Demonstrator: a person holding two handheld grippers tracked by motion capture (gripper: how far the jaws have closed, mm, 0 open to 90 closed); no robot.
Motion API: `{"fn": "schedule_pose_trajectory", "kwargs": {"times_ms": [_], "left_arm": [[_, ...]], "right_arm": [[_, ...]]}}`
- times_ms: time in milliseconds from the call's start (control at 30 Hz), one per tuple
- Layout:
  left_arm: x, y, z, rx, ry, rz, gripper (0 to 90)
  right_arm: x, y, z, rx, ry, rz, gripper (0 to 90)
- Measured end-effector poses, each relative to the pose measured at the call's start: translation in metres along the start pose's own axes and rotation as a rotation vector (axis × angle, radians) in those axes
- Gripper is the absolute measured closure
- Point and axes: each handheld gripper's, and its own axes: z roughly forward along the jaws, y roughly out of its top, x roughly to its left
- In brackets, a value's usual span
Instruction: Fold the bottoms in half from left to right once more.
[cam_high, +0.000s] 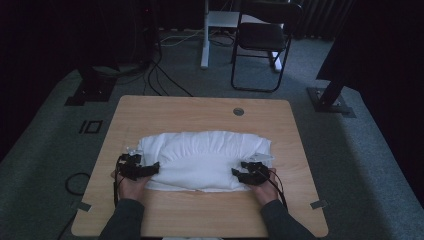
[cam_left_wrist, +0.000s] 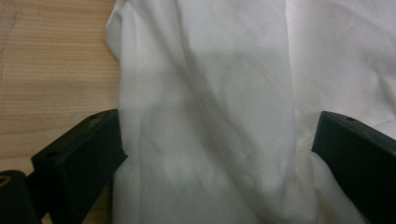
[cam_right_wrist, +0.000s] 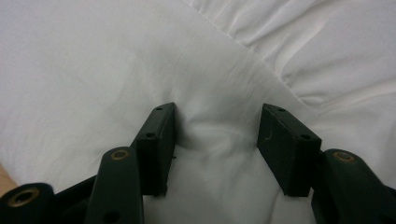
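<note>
Left gripper (cam_left_wrist: 212, 154): jaws stand wide apart, a raised fold of the white cloth (cam_left_wrist: 205, 93) running up between them. The pads sit beside the fold without pinching it; nothing is held. Bare wood shows just past the cloth's edge on the left of this view.

Right gripper (cam_right_wrist: 217, 140): jaws part open, pressed down into the cloth (cam_right_wrist: 93, 79), with a small pucker bunched between them. The pads flank the pucker with a gap on each side, so this reads as open, not a grip.

High view: left gripper (cam_high: 136, 169) sits at the cloth's near-left corner, right gripper (cam_high: 251, 174) at its near-right corner, a hand behind each. The cloth (cam_high: 202, 157) lies bunched in a wide mound across the middle of the tabletop (cam_high: 200, 110), gathered pleats along its far edge, smoother toward the near edge. A round grommet (cam_high: 238, 111) sits in the far tabletop, well apart from the cloth. A chair (cam_high: 262, 40) stands on the floor beyond.

Handling, as judgement: light, soft, limp fabric in several layers; no stiffness, so it will sag and drag between two holds. Not fragile, slightly slippery against smooth pads. Best taken at an edge or corner, pinching a full fold deep in the jaws; a shallow nip on one layer would likely slip or lift only the top sheet.
</note>
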Motion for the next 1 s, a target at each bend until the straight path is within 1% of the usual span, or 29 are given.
{"fn": "schedule_pose_trajectory", "kwargs": {"times_ms": [67,133,167,233,267,333,367,400,467,533,600,633,700,733,767,800,833,867,900,933,967,1000], "left_arm": [[-0.001,0.0,0.001,0.001,0.014,0.016,2.0],[-0.003,0.0,0.002,0.0,0.03,0.011,1.7],[-0.003,0.0,0.003,0.005,0.05,0.009,0.7],[-0.003,0.0,0.003,0.005,0.056,0.005,0.0],[-0.003,0.0,0.002,0.003,0.065,0.002,0.0],[-0.003,0.0,0.002,0.0,0.071,0.005,0.0],[-0.003,0.0,0.003,0.003,0.082,-0.009,0.0],[-0.002,0.0,0.003,0.004,0.087,-0.01,0.0],[-0.001,0.0,0.004,0.002,0.088,-0.016,0.0],[-0.001,0.0,0.004,0.001,0.084,-0.007,0.0],[-0.001,0.0,0.003,0.004,0.078,-0.017,0.5],[-0.002,0.001,0.002,0.009,0.084,-0.019,1.6],[-0.004,0.002,-0.001,0.015,0.094,-0.022,9.1],[-0.004,0.002,-0.001,0.015,0.094,-0.022,17.9],[-0.006,0.002,-0.005,0.009,0.078,-0.013,17.9],[-0.006,0.002,-0.006,0.002,0.068,-0.009,35.0],[-0.005,0.002,-0.007,-0.009,0.034,-0.015,50.1],[-0.003,0.002,-0.008,-0.008,0.007,-0.022,63.0],[0.0,0.001,-0.008,-0.009,-0.031,-0.026,70.9],[0.0,0.001,-0.008,-0.013,-0.05,-0.025,79.4],[-0.002,0.001,-0.008,-0.016,-0.044,-0.002,81.9],[-0.003,0.001,-0.008,-0.021,-0.04,0.01,83.5]], "right_arm": [[0.0,0.0,0.0,-0.003,0.0,-0.001,45.7],[0.0,-0.001,0.0,-0.006,0.001,-0.003,45.7],[0.0,-0.001,0.0,-0.007,0.002,0.001,45.7],[0.0,-0.001,0.0,-0.009,0.002,0.001,45.7],[0.0,-0.001,0.0,-0.01,0.001,0.003,45.7],[0.0,-0.001,0.0,-0.01,0.001,0.003,45.7],[0.0,-0.001,0.0,-0.011,0.002,0.003,45.7],[0.0,-0.002,0.0,-0.013,0.003,0.003,45.7],[0.0,-0.002,0.0,-0.015,0.003,0.003,45.7],[0.001,-0.002,0.0,-0.017,0.003,0.003,45.7],[0.001,-0.002,0.0,-0.017,0.004,0.005,45.7],[0.001,-0.002,0.0,-0.017,0.004,0.006,45.7],[0.001,-0.002,0.0,-0.014,0.005,0.007,45.7],[0.001,-0.002,0.0,-0.014,0.005,0.007,45.7],[0.001,-0.001,0.0,-0.013,0.01,0.009,45.6],[0.002,-0.001,-0.001,-0.007,0.022,0.008,45.3],[0.002,-0.001,-0.001,-0.005,0.025,0.005,45.2],[0.003,0.0,-0.001,0.003,0.024,0.002,45.1],[0.003,0.001,-0.002,0.012,0.023,0.003,44.7],[0.003,0.003,-0.003,0.024,0.023,0.004,44.5],[0.004,0.006,-0.005,0.037,0.018,-0.001,44.5],[0.006,0.009,-0.008,0.044,0.007,-0.008,44.5]]}}
